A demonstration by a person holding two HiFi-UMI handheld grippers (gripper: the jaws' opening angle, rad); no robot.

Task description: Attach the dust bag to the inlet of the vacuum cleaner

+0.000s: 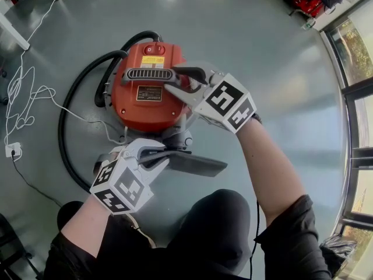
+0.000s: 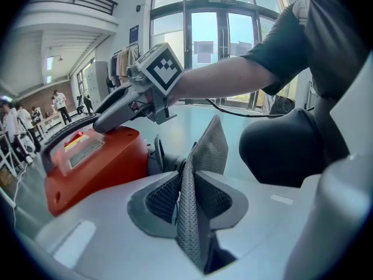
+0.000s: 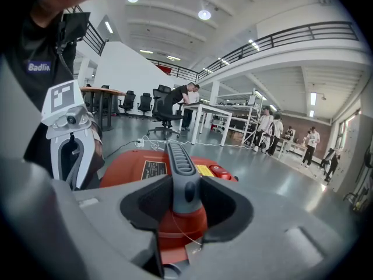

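A red vacuum cleaner (image 1: pixel 145 92) stands on the grey floor in the head view. Its grey carry handle (image 3: pixel 180 168) runs between the pads of my right gripper (image 3: pixel 185 197), which is shut on it from the right (image 1: pixel 183 80). Below the vacuum, my left gripper (image 1: pixel 160 156) is shut on a fold of the grey mesh dust bag (image 1: pixel 195 165). The bag sticks out rightward just beneath the vacuum's dark inlet (image 1: pixel 178 137). In the left gripper view the bag (image 2: pixel 201 174) stands upright between the pads of my left gripper (image 2: pixel 189 194), with the vacuum (image 2: pixel 93 162) beyond at left.
A black hose (image 1: pixel 70 115) loops round the vacuum's left side. A white cable (image 1: pixel 29 98) trails to a plug (image 1: pixel 11 150) at far left. The person's knee (image 1: pixel 215 220) is close below the bag. Glass doors (image 1: pixel 355 98) line the right; desks and people (image 3: pixel 192 107) stand far off.
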